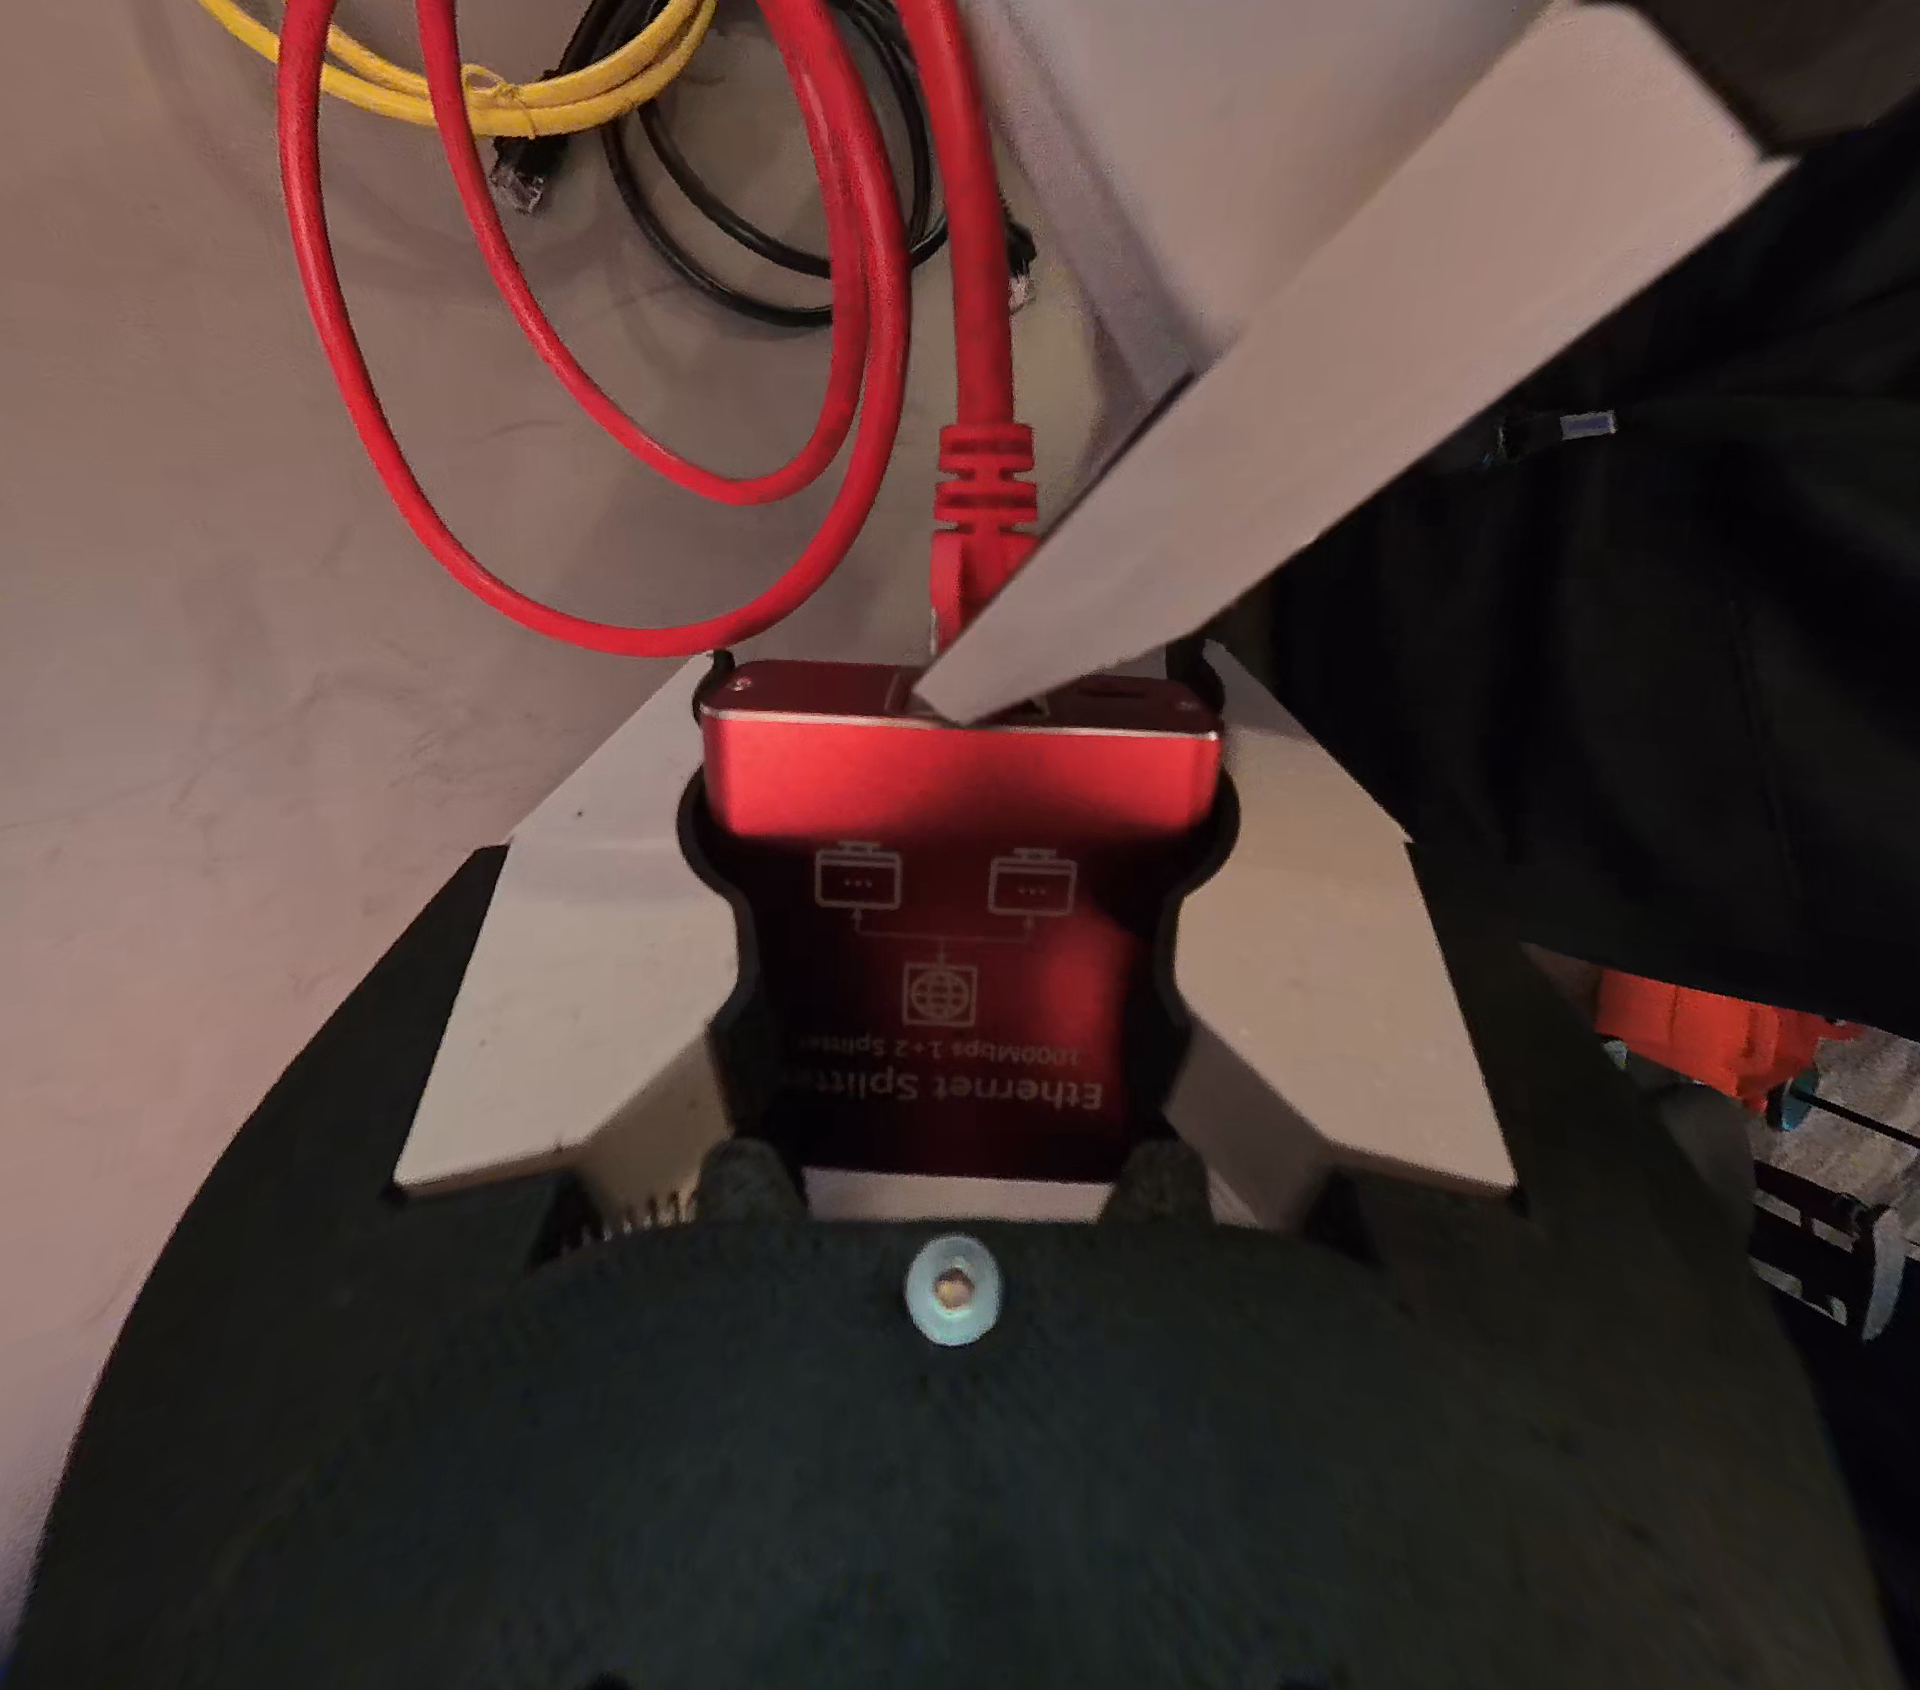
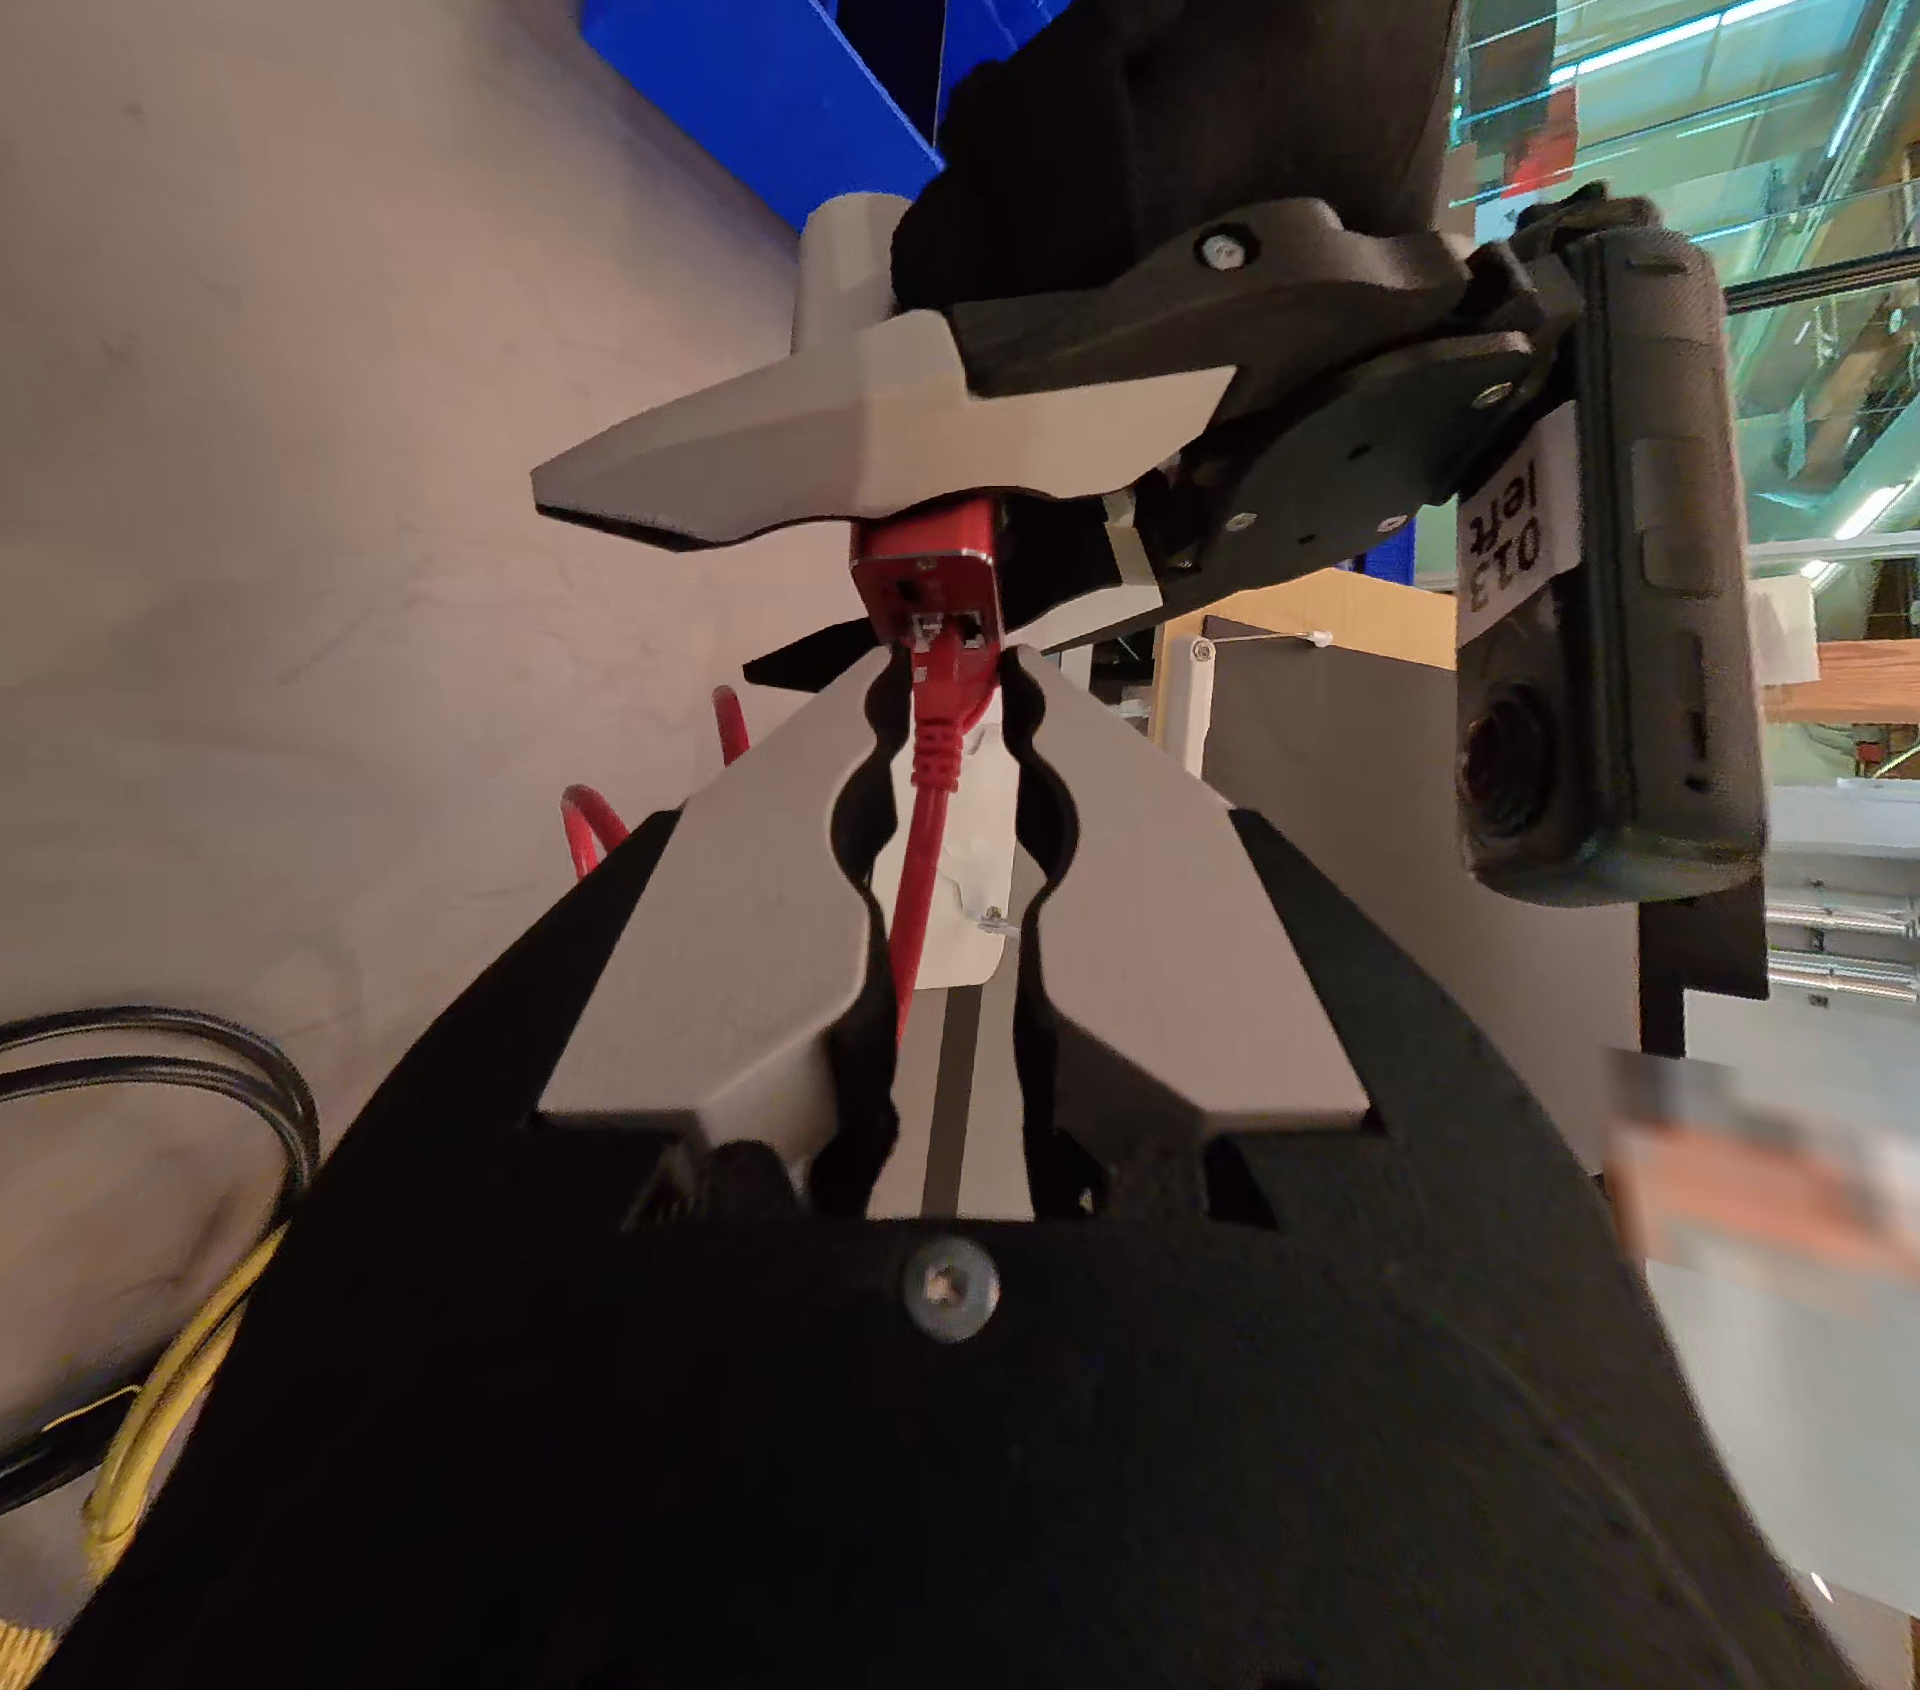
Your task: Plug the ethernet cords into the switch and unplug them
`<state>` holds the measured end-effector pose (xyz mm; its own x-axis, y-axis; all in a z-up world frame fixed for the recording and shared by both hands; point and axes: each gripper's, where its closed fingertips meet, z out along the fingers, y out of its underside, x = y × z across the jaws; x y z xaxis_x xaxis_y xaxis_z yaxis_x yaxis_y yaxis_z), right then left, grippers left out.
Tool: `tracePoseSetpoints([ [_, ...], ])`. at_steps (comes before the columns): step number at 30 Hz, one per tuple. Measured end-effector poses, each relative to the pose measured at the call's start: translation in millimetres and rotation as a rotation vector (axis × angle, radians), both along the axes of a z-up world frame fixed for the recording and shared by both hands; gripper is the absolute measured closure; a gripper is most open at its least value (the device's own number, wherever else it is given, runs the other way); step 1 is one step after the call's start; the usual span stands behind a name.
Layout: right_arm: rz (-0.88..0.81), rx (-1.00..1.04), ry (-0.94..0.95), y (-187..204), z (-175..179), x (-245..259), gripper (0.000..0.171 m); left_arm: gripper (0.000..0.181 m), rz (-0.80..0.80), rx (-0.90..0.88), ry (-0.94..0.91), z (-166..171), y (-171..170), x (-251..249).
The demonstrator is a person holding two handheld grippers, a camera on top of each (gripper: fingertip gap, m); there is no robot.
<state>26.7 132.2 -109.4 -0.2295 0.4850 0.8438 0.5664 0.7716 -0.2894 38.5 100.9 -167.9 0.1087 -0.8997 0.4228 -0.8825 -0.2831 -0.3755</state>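
Currently, the left gripper (image 1: 956,757) is clenched on the red switch (image 1: 961,793), which sits between its jaws with the port face toward 12 o'clock. The red ethernet cord (image 1: 982,487) enters that face from 12 o'clock, its plug seated in a port. The right gripper (image 2: 940,684) grasps the cord's plug between its jaws, its fingertips touching the switch. Yellow cord (image 1: 582,102) and black cord (image 1: 769,186) lie coiled on the table (image 1: 208,601) at 11 o'clock.

Pale grey tabletop (image 2: 312,393) fills the left, a blue plastic bin (image 2: 748,9) sits at its far edge, big glass windows (image 2: 1766,30) glow on the right beyond wooden furniture (image 2: 1340,612)
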Motion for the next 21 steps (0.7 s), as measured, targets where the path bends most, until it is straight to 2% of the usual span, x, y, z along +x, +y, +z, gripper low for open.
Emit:
tracePoseSetpoints([
  [11, -0.012, 0.006, -0.024, -1.1, 1.2, 2.9, 0.158, 0.099, -0.010, -0.005, 0.005, 0.5, 2.2, 1.5],
  [21, -0.078, -0.094, -0.110, -2.9, -12.8, 6.1, 0.161, 0.099, -0.015, -0.035, 0.048, -9.7, -2.5, 0.7],
])
